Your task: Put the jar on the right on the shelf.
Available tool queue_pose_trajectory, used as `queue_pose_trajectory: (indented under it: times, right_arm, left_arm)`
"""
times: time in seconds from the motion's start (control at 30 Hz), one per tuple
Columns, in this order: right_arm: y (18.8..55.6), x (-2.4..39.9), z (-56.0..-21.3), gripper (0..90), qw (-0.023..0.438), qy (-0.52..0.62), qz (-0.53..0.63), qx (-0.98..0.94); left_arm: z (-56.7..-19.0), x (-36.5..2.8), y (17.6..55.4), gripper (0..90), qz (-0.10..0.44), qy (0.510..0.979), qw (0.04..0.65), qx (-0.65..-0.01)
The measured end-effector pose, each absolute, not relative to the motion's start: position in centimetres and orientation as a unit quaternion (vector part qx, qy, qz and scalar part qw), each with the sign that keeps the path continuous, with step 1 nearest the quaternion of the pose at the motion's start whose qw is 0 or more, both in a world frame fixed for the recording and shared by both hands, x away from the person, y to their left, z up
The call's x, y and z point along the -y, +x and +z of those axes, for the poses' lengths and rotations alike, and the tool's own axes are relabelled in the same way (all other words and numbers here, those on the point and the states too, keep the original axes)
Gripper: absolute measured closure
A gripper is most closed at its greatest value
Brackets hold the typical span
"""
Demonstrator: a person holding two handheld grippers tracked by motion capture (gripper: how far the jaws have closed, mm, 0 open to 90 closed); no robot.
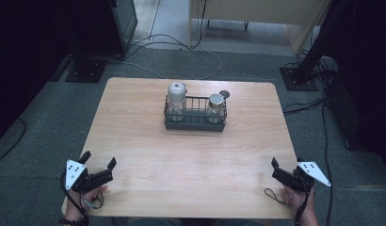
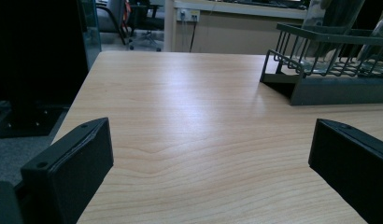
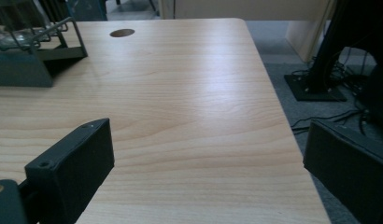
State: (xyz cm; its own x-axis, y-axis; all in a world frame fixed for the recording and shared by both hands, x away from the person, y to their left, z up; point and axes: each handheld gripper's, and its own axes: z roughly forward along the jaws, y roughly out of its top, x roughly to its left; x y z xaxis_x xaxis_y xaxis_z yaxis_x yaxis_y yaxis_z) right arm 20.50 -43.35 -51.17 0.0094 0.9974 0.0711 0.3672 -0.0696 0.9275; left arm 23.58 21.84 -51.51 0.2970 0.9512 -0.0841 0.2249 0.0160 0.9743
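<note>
Left gripper [image 1: 98, 159]: rests at the near left corner of the wooden table [image 1: 148, 155], held in the person's left hand [image 1: 90, 195]; jaws spread wide with bare tabletop between them, gripping nothing.
Right gripper [image 1: 286, 162]: sits at the near right corner, held in the right hand [image 1: 297, 197]; jaws wide apart, nothing between them.
Wire rack [image 1: 195, 123]: dark, stands at the far middle of the table, well apart from both grippers.
Capped glass jar [image 1: 176, 100]: upright in the left end of the rack, pale lid on.
Open glass jar [image 1: 215, 107]: upright in the right end of the rack, shorter.
Round lid [image 1: 224, 94]: dark disc lying flat on the table just beyond the rack's far right corner.
</note>
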Motion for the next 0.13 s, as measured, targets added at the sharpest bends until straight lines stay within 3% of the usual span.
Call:
queue_pose_trajectory:
  times: [0.13]
  right_arm:
    - [20.42, 43.62, -51.17, 1.5, 0.375, 0.609, 0.425, -0.554]
  left_arm:
    - [-51.51, -21.83, 23.57, 0.0, 0.346, 0.612, 0.524, -0.481]
